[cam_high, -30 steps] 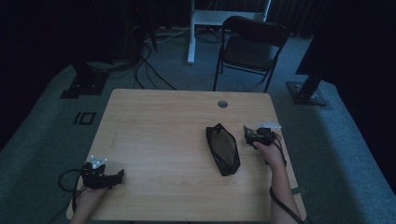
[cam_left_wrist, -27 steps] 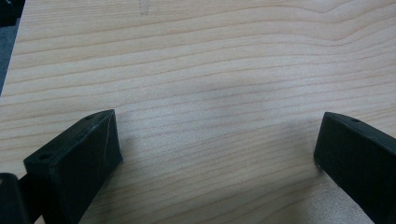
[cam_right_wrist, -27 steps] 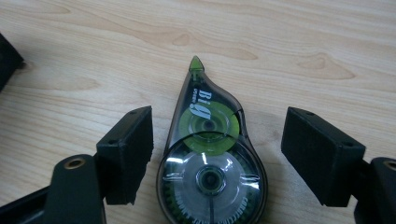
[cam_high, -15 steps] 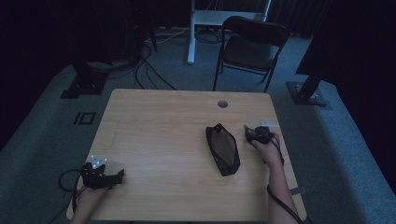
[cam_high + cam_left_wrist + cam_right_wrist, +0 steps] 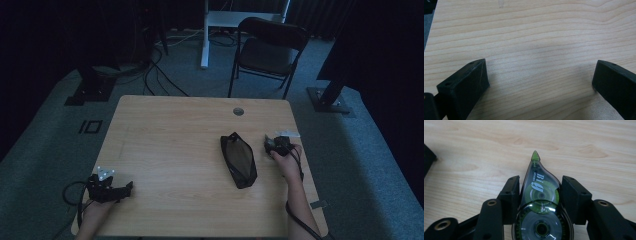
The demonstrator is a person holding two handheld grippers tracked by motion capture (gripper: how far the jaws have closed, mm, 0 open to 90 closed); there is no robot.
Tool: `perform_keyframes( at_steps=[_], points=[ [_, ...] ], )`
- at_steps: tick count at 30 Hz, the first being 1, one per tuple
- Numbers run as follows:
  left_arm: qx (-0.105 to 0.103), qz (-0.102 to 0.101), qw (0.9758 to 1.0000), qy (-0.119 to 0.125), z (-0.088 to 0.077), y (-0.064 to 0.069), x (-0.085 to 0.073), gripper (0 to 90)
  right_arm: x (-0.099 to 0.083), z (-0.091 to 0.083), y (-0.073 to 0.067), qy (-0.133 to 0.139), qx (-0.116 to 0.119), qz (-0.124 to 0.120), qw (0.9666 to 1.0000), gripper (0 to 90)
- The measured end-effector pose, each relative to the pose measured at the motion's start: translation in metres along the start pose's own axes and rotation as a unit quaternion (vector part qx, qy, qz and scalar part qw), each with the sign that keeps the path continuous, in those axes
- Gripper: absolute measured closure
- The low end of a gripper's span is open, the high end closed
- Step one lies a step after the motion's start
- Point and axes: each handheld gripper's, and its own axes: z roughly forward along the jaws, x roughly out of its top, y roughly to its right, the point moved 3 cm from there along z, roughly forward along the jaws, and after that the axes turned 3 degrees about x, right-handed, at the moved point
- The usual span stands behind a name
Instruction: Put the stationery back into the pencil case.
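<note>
Grippers: two; one tape dispenser (image 5: 540, 202).

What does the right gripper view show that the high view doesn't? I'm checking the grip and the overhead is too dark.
Right gripper view: the right gripper clamps a green correction tape roller between its jaws, which have just been closing, tip pointing away. High view: the black pouch lying beside that hand, the left gripper resting at the near left corner, a chair. Both: the wooden table.
</note>
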Motion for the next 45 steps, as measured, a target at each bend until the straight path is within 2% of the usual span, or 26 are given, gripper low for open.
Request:
perform_keyframes(
  at_steps=[7, 11, 15, 19, 20, 21, 22, 25, 33, 41, 45],
  points=[
    [0.0, 0.0, 1.0, 0.0, 0.0, 0.0, 0.0, 0.6, 0.005, -0.02, -0.005, 0.009, 0.008, 0.012, 0.9999, 50.3],
    [0.0, 0.0, 1.0, 0.0, 0.0, 0.0, 0.0, 0.6, 0.011, -0.033, -0.013, 0.019, 0.004, 0.001, 0.9998, 50.3],
    [0.0, 0.0, 1.0, 0.0, 0.0, 0.0, 0.0, 0.6, 0.017, -0.045, -0.023, 0.022, 0.003, -0.005, 0.9997, 50.4],
    [0.0, 0.0, 1.0, 0.0, 0.0, 0.0, 0.0, 0.6, 0.026, -0.059, -0.036, 0.035, 0.019, -0.004, 0.9992, 50.4],
    [0.0, 0.0, 1.0, 0.0, 0.0, 0.0, 0.0, 0.6, 0.026, -0.059, -0.036, 0.035, 0.019, -0.004, 0.9992, 50.4],
    [0.0, 0.0, 1.0, 0.0, 0.0, 0.0, 0.0, 0.6, 0.03, -0.065, -0.042, 0.042, 0.022, -0.001, 0.9989, 50.4],
    [0.0, 0.0, 1.0, 0.0, 0.0, 0.0, 0.0, 0.6, 0.03, -0.065, -0.042, 0.042, 0.022, -0.001, 0.9989, 50.4],
    [0.0, 0.0, 1.0, 0.0, 0.0, 0.0, 0.0, 0.6, 0.038, -0.076, -0.054, 0.047, 0.026, -0.003, 0.9985, 50.4],
    [0.0, 0.0, 1.0, 0.0, 0.0, 0.0, 0.0, 0.6, 0.047, -0.085, -0.077, 0.049, 0.052, -0.006, 0.9974, 50.6],
    [0.0, 0.0, 1.0, 0.0, 0.0, 0.0, 0.0, 0.6, 0.05, -0.088, -0.106, 0.053, 0.076, -0.026, 0.9954, 50.6],
    [0.0, 0.0, 1.0, 0.0, 0.0, 0.0, 0.0, 0.6, 0.052, -0.087, -0.118, 0.043, 0.08, -0.027, 0.9955, 50.6]
  ],
)
